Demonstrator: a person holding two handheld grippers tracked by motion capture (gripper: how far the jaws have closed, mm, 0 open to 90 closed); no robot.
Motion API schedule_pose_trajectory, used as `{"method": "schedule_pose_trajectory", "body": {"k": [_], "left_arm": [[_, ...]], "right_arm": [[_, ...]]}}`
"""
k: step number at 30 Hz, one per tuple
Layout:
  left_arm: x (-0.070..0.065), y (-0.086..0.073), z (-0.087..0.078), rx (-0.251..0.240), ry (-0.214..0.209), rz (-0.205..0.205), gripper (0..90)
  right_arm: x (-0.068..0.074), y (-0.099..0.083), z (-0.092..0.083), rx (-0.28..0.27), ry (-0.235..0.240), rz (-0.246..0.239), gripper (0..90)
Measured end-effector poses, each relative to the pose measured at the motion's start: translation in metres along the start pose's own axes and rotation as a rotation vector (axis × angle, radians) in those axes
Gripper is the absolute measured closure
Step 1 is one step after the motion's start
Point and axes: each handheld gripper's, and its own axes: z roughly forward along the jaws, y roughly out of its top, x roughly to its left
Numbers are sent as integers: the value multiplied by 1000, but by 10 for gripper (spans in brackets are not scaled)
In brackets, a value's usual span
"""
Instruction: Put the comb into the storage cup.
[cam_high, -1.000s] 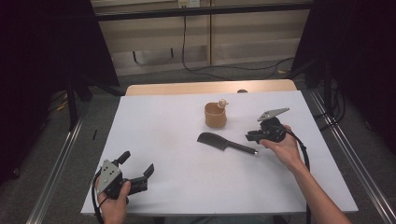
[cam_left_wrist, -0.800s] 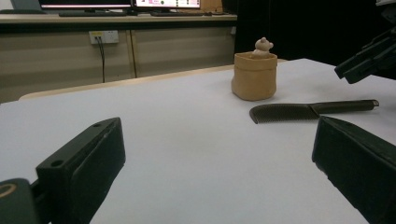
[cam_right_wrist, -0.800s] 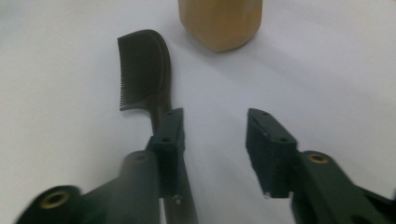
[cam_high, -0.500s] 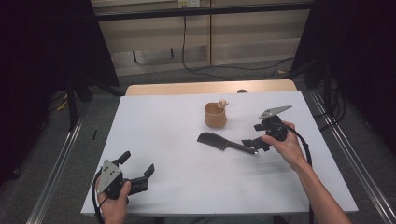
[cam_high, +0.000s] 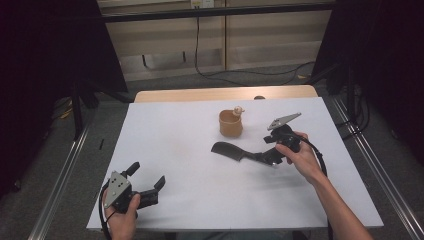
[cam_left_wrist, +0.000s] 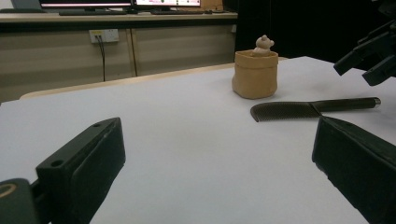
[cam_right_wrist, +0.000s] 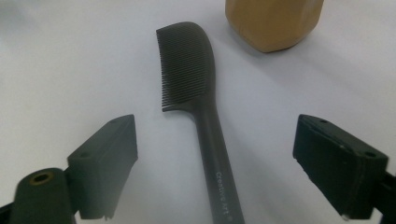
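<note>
White table (cam_high: 190, 200): our right gripper (cam_high: 269, 156) jaws, just opened, straddle the comb (cam_right_wrist: 205, 121) handle ungrasped; left gripper (cam_high: 147, 192) spread, idle.

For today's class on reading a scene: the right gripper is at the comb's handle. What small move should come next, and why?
Probably close the right gripper on the comb. Its jaws have just been opening and stand wide on either side of the handle, touching nothing; the comb lies flat on the table.

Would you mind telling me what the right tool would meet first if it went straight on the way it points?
Probably the black comb: its handle already lies between the right tool's open jaws.
</note>
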Motion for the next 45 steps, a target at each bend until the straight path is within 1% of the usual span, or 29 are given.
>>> {"method": "schedule_pose_trajectory", "body": {"k": [1, 2, 4, 5, 7, 9, 10, 11, 12, 13, 14, 16, 18, 20, 22, 24, 26, 28, 30, 31, 33, 35, 36, 37, 38, 40, 41, 44, 45], "left_arm": [[0, 0, 0, 1, 0, 3, 26], [0, 0, 0, 2, 0, 7, 27], [0, 0, 0, 3, 1, 6, 26], [0, 0, 0, 6, 1, 8, 26], [0, 0, 1, 7, 1, 4, 27], [-1, 0, 1, 9, 1, 11, 27], [-1, -1, 2, 9, 1, 11, 26], [-1, -1, 2, 9, -1, 6, 27], [-2, -1, 2, 6, 0, 6, 27], [-2, -1, 2, 7, -1, 7, 26], [-2, -1, 2, 7, -2, 7, 27], [-1, -1, 2, 8, -2, 12, 27], [-1, -1, 1, 8, -3, 11, 27], [-1, 0, 1, 8, -3, 17, 27], [-1, 0, 1, 7, -3, 16, 27], [-1, 0, 1, 6, -3, 17, 27], [-1, 0, 1, 6, -4, 17, 27], [-1, 0, 1, 6, -3, 17, 27], [-1, 0, 1, 8, -6, 15, 27], [-1, 0, 1, 6, -6, 13, 27], [-1, 0, 1, 7, -8, 15, 27], [-1, 0, 1, 8, -9, 17, 27], [-1, 0, 1, 8, -9, 15, 26], [-1, 0, 1, 6, -9, 11, 27], [-1, 0, 1, 6, -8, 13, 26], [0, -1, 1, 10, -6, 16, 27], [0, -1, 1, 10, -7, 15, 27], [0, -1, 1, 10, -9, 14, 27], [0, -1, 1, 9, -8, 16, 27]], "right_arm": [[0, 2, 0, 6, -31, 4, 134], [1, 3, 0, 10, -45, -8, 139], [1, 5, 0, 39, -60, -8, 125], [1, 5, 1, 41, -65, -14, 121], [0, 6, 3, 57, -54, -9, 122], [0, 8, 6, 89, -39, -5, 122], [0, 9, 7, 87, -39, 1, 122], [0, 10, 9, 87, -23, 4, 120], [1, 11, 11, 98, -5, -3, 114], [1, 12, 13, 100, 22, -15, 90], [2, 14, 15, 109, 39, -17, 67], [3, 18, 20, 141, 31, -32, 95], [4, 22, 24, 174, 44, -43, 90], [3, 25, 28, 204, 39, -52, 100], [2, 27, 32, 213, 43, -51, 142], [1, 30, 34, 235, 45, -53, 169], [-1, 33, 36, 259, 29, -67, 197], [-2, 35, 38, 275, 38, -70, 227], [-2, 37, 40, 301, 37, -97, 257], [-2, 37, 41, 309, 35, -100, 255], [-1, 38, 42, 325, 38, -119, 301], [-1, 38, 44, 335, 34, -125, 308], [-1, 38, 45, 346, 32, -136, 329], [-1, 38, 46, 350, 25, -136, 335], [-2, 38, 46, 348, 29, -142, 341], [-2, 38, 46, 348, 23, -150, 387], [-3, 38, 47, 351, 30, -151, 394], [-2, 36, 49, 384, 25, -164, 415], [-2, 36, 50, 385, 27, -164, 428]]}}
